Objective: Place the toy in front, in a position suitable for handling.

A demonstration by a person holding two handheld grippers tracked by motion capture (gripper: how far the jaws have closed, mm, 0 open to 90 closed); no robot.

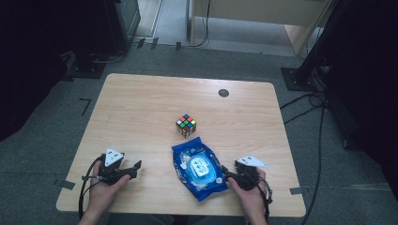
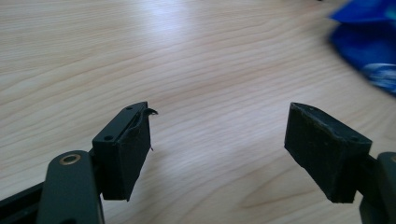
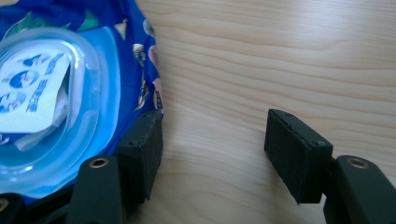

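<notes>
Near the tabletop's front edge, the blue wipes pack [image 1: 199,168] lies flat, crinkly, with a clear lid and white label. Right gripper [image 3: 212,149] sits just beside it, left gripper [image 2: 217,149] well apart, both released, holding nothing.

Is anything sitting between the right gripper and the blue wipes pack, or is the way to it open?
Nothing visible blocks it. The right gripper is open over bare table, with one jaw already at the edge of the blue wipes pack. The Rubik's cube sits beyond the pack's far end, out of the way.
</notes>
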